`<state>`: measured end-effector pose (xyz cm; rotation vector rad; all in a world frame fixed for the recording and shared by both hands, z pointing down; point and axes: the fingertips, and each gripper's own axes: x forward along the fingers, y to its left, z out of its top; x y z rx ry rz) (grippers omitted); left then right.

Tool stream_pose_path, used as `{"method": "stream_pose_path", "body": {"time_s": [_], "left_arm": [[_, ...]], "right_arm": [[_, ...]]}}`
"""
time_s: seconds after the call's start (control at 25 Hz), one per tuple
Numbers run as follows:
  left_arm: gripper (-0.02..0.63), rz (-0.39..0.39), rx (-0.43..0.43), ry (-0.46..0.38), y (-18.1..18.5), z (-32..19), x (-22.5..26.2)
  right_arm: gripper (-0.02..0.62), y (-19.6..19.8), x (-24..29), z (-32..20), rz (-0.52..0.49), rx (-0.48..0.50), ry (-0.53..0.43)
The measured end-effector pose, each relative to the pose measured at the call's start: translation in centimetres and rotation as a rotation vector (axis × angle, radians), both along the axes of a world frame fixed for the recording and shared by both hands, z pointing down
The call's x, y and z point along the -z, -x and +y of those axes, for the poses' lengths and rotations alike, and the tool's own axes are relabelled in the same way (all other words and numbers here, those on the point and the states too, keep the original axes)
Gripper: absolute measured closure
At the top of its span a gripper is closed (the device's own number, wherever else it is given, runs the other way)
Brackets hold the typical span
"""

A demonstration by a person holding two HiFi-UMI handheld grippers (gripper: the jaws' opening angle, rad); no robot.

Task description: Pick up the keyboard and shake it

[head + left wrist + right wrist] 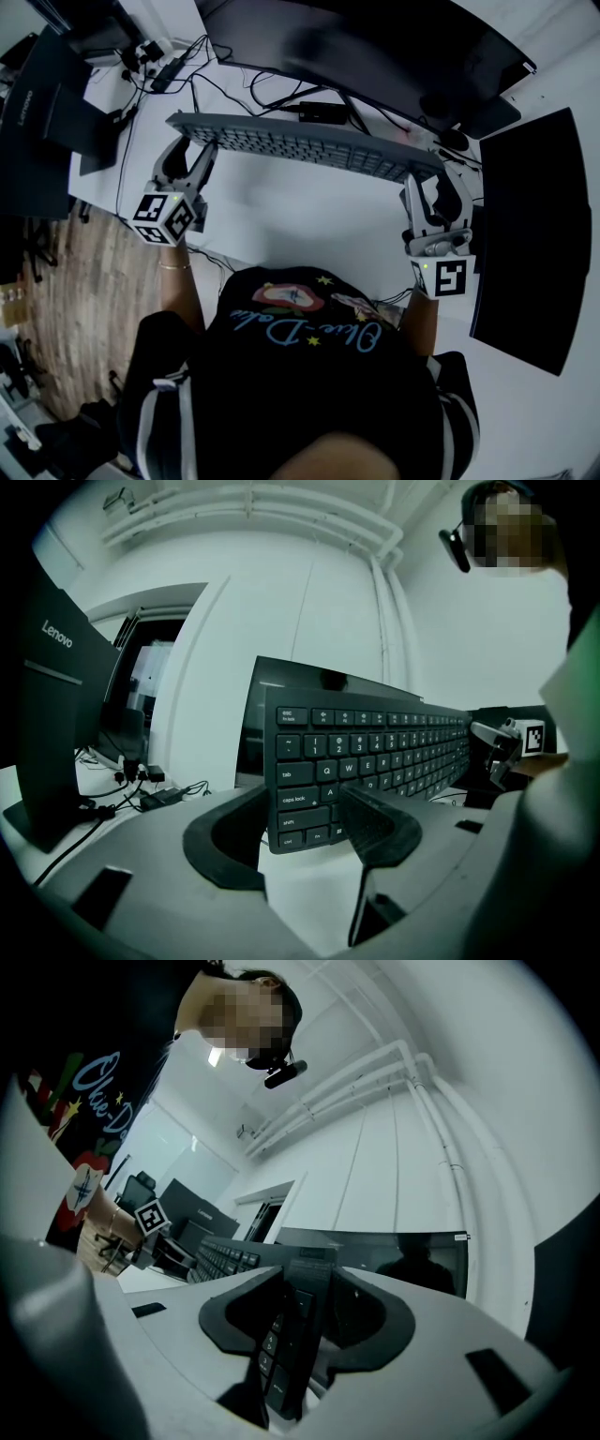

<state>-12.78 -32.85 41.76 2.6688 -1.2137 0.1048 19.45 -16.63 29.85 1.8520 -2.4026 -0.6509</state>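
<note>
Gripping its ends, left tool (pixel 192 152) and right tool (pixel 433 184) hold the keyboard (pixel 309 148) crosswise, keys toward the person.

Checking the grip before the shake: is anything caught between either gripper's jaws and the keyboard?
Nothing visible. The left gripper clamps the keyboard directly at its left end, the right gripper at its right end; nothing else sits in either jaw gap.

One keyboard (pixel 309 145), two tongs (pixel 191 142) (pixel 436 180), one desk (pixel 300 220), at least two monitors (pixel 375 47) (pixel 37 108).
</note>
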Motion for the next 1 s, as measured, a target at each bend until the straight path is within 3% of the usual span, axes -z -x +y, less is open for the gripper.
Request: {"method": "stream_pose_path", "body": {"time_s": [1.0], "left_arm": [[0.383, -0.152, -0.03, 0.265, 0.3, 3.7, -10.2]], "right_arm": [[0.442, -2.0, -11.6, 0.5, -0.197, -0.062, 0.298]]}}
